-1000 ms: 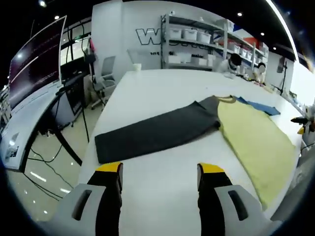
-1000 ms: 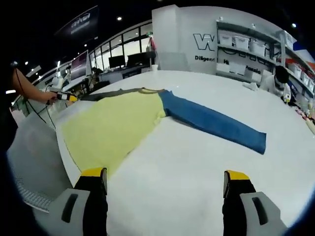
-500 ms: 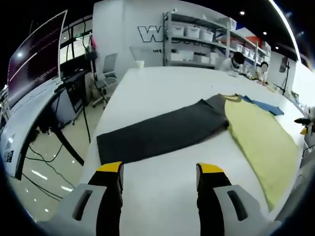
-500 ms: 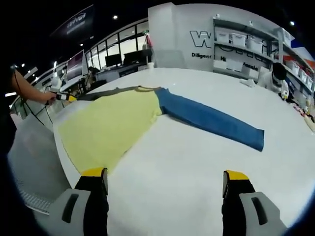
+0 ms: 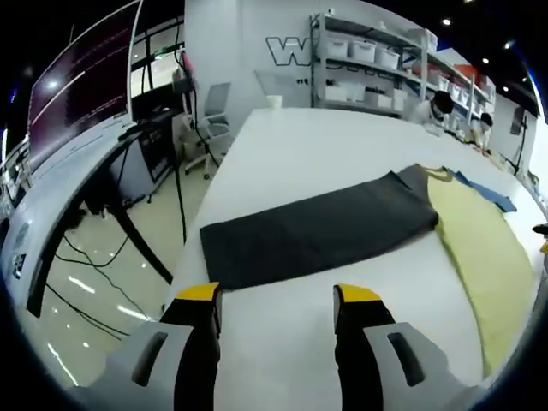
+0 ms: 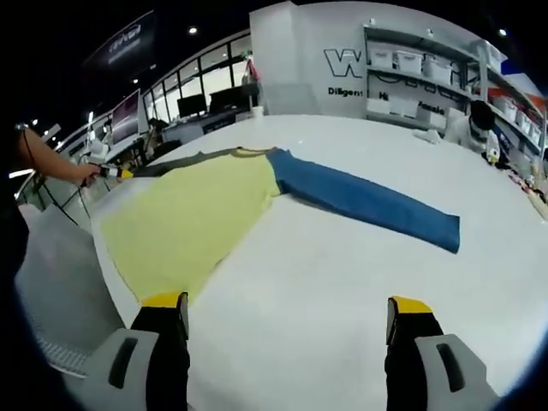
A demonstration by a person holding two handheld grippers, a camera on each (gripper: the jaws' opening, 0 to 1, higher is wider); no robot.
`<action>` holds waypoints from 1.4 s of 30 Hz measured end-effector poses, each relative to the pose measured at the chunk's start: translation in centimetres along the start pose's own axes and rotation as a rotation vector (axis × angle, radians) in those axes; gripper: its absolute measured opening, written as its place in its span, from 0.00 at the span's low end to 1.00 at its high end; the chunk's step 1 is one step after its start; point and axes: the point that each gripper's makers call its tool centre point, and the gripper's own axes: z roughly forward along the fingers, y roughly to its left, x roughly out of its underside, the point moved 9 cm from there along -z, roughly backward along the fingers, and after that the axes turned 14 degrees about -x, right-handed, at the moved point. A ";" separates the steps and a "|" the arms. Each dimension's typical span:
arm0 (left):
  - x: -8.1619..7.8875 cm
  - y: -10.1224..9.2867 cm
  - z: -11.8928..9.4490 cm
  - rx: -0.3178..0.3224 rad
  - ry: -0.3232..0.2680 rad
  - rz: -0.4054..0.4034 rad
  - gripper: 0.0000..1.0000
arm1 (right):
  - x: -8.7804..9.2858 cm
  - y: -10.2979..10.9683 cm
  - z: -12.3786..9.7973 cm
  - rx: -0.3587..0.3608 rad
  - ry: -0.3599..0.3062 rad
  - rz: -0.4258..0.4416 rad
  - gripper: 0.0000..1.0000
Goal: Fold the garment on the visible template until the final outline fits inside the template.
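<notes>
Both sleeves lie spread, unfolded: grey sleeve (image 5: 317, 231) ahead of the wide, empty left hand-held gripper (image 5: 276, 301), blue sleeve (image 6: 368, 204) beyond the wide right hand-held gripper (image 6: 287, 310).

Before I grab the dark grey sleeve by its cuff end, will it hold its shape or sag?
The dark grey sleeve lies flat and thin on the white table, so it is probably floppy and light, and would likely drape. Pushed, it may bunch rather than slide.

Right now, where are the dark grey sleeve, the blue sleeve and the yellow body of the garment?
dark grey sleeve (image 5: 317, 235), left gripper view, middle of the sleeve.
blue sleeve (image 6: 368, 201), right gripper view, midway along the sleeve.
yellow body (image 6: 193, 218), right gripper view, centre of the yellow panel.
</notes>
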 end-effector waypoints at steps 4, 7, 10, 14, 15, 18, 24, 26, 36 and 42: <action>0.2 0.5 0.5 -0.007 0.012 -0.002 0.45 | 0.2 0.2 -0.3 0.007 -0.002 -0.003 0.94; 0.2 1.2 1.4 -0.020 0.020 -0.033 0.41 | 0.8 0.1 -0.6 0.013 0.010 0.011 0.94; 0.1 1.5 1.6 -0.035 0.033 -0.073 0.40 | 1.0 0.2 -0.8 0.019 0.017 0.023 0.94; 0.2 2.6 3.2 -0.053 0.031 -0.095 0.36 | 1.3 0.3 -1.0 0.030 0.019 0.039 0.94; 0.3 2.7 3.6 -0.050 0.033 -0.100 0.34 | 1.3 0.3 -1.0 0.032 0.018 0.041 0.94; 0.4 1.8 3.3 -0.038 0.049 -0.071 0.32 | 1.4 0.4 -1.0 0.035 0.022 0.045 0.94; 0.1 1.8 3.0 -0.077 0.058 -0.153 0.25 | 1.3 0.5 -1.2 0.039 0.024 0.048 0.94; 0.2 2.5 4.0 -0.087 0.060 -0.128 0.20 | 1.3 0.5 -1.3 0.042 0.026 0.049 0.94; 0.2 3.5 6.4 -0.051 0.044 -0.009 0.07 | 1.4 0.6 -1.1 0.043 0.029 0.065 0.93; -0.2 3.2 6.0 -0.025 0.070 0.025 0.03 | 1.0 0.6 -0.6 0.033 0.013 0.073 0.93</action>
